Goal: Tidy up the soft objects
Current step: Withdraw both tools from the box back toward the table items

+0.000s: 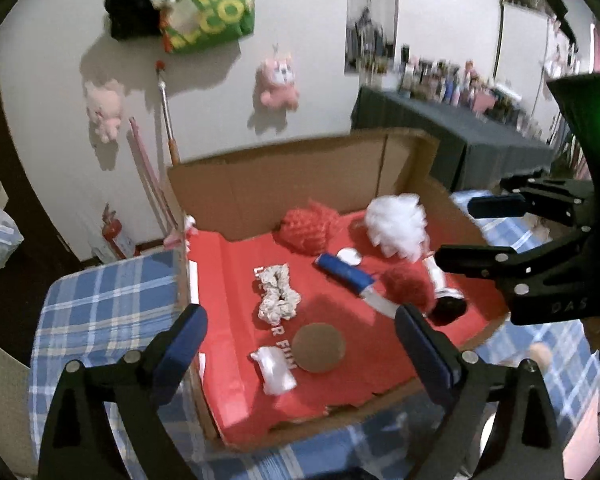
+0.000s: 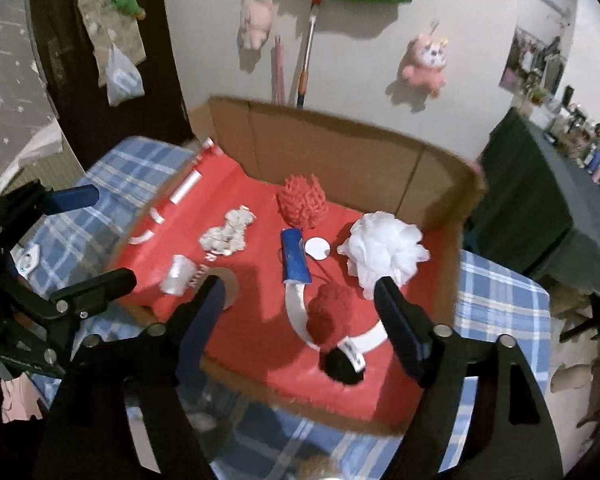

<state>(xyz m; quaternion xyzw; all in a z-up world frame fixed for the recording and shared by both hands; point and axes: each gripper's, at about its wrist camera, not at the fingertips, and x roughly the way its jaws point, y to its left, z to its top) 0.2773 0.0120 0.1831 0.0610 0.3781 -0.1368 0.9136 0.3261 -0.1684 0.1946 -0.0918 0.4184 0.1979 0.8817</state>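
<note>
A cardboard box (image 1: 284,184) lined in red (image 2: 260,344) stands on a plaid-covered table. Inside lie a white mesh puff (image 1: 397,224) (image 2: 383,250), a red mesh puff (image 1: 309,228) (image 2: 301,200), a red pom-pom (image 1: 409,286) (image 2: 329,312), a patterned scrunchie (image 1: 278,294) (image 2: 228,232), a small white soft piece (image 1: 274,368) (image 2: 178,280) and a blue-and-white roll (image 1: 347,274) (image 2: 296,260). My left gripper (image 1: 300,336) is open above the box's near side. My right gripper (image 2: 300,312) is open over the red pom-pom; it also shows in the left wrist view (image 1: 475,232).
A brown round disc (image 1: 319,347), a white disc (image 1: 349,257) and a black-ended white band (image 2: 345,360) also lie in the box. Plush toys (image 1: 278,84) and a green bag (image 1: 216,4) hang on the wall. A dark table (image 1: 459,128) with bottles stands at right.
</note>
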